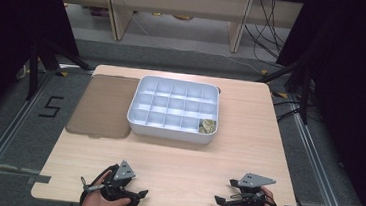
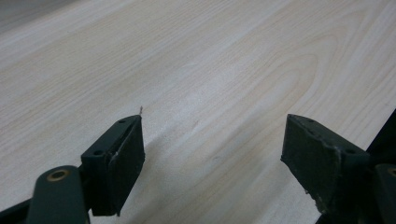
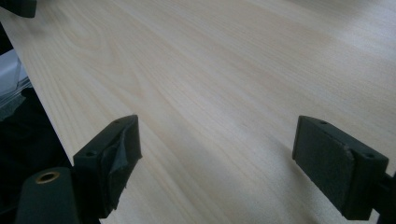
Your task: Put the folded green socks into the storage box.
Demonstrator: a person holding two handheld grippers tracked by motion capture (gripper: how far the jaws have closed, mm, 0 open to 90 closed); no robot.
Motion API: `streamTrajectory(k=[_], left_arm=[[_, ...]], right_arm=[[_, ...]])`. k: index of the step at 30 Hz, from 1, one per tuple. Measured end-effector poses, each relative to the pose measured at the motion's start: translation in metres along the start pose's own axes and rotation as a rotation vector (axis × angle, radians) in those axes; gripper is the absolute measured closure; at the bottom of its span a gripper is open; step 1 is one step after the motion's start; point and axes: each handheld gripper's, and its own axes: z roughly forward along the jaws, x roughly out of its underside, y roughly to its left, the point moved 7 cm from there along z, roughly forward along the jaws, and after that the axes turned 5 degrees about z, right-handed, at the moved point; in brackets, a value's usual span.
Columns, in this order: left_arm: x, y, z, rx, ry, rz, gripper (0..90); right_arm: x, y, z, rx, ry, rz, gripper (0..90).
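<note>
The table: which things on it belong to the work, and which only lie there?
Belong to the work:
divided tray
small items in its near right compartment
left gripper, open
right gripper, open

Only lying there:
brown lid left of tray

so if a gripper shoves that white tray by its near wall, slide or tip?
Probably slides: the tray is wide, low and flat on smooth wood. Likely light, nearly every cell being bare. The small pieces in its near right corner cell may weight that side, so it could yaw slightly.
</note>
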Motion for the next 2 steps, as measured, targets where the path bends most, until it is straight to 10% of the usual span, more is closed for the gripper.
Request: streamTrajectory(k=[2], left_arm=[[0.0001, -0.0002, 0.0001, 0.001, 0.000, 0.001, 20.4]], right_arm=[[-0.0001, -0.0022, -0.0011, 0.024, -0.004, -0.003, 16.1]])
